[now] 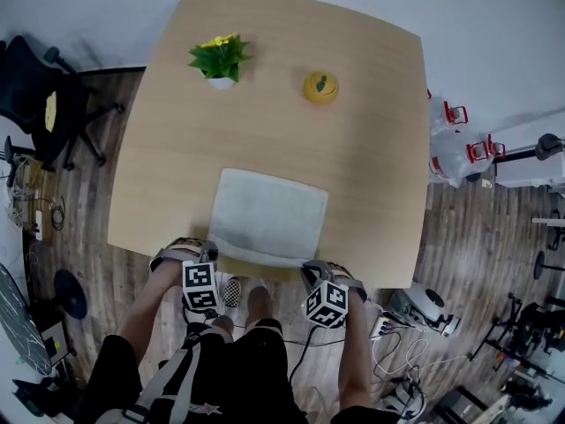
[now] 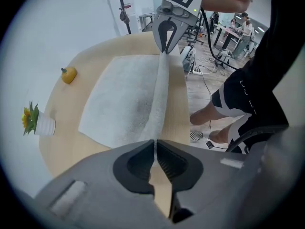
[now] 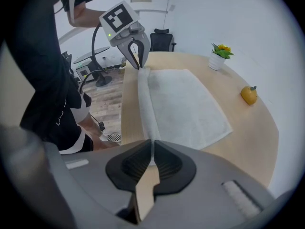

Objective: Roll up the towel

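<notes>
Towel (image 1: pixel 269 215), pale grey, lies flat on the wooden table (image 1: pixel 371 166), close to the person's edge of it; far part spread out, near hem raised off the wood in a taut ridge that runs from one gripper to the other.

Left gripper (image 2: pixel 155 144): jaws nearly together, pinching the thin cloth at the towel's near left corner; hem runs straight out from between the pads; gripper points down at the table edge.

Right gripper (image 3: pixel 152 144): jaws likewise almost closed, clamped on the near right corner of the same hem; cloth leads away from the pads toward the other gripper.

Each gripper shows in the other's view at the far end of the lifted hem, with its marker cube above it.

Farther back on the table, well apart from the towel: small potted plant (image 1: pixel 220 60) in a white pot, yellow flower on top; round yellow ornament (image 1: pixel 320 87) to its right.

Black office chair (image 1: pixel 44 104) on the wood floor left of the table.
</notes>
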{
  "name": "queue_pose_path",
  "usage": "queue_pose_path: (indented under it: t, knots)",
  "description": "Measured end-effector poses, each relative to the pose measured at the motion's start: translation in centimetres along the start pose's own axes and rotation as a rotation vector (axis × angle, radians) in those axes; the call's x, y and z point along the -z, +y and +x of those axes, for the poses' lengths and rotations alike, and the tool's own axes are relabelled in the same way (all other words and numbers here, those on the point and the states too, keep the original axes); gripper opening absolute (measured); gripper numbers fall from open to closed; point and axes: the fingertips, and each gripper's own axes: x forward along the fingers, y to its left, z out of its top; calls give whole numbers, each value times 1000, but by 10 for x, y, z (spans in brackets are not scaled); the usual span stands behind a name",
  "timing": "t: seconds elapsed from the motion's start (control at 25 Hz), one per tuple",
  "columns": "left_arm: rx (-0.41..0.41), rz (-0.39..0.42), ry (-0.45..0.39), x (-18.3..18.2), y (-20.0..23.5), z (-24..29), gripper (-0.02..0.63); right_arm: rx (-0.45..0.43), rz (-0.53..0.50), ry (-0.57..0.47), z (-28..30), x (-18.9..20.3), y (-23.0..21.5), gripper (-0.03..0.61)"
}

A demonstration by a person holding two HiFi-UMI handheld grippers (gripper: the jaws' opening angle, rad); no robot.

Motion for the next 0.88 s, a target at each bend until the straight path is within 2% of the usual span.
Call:
queue_pose_path:
  t: [0.88]
  knots:
    - [-5,-14,20,0,24,25,31,-22,17,-15,18,0,-26,26]
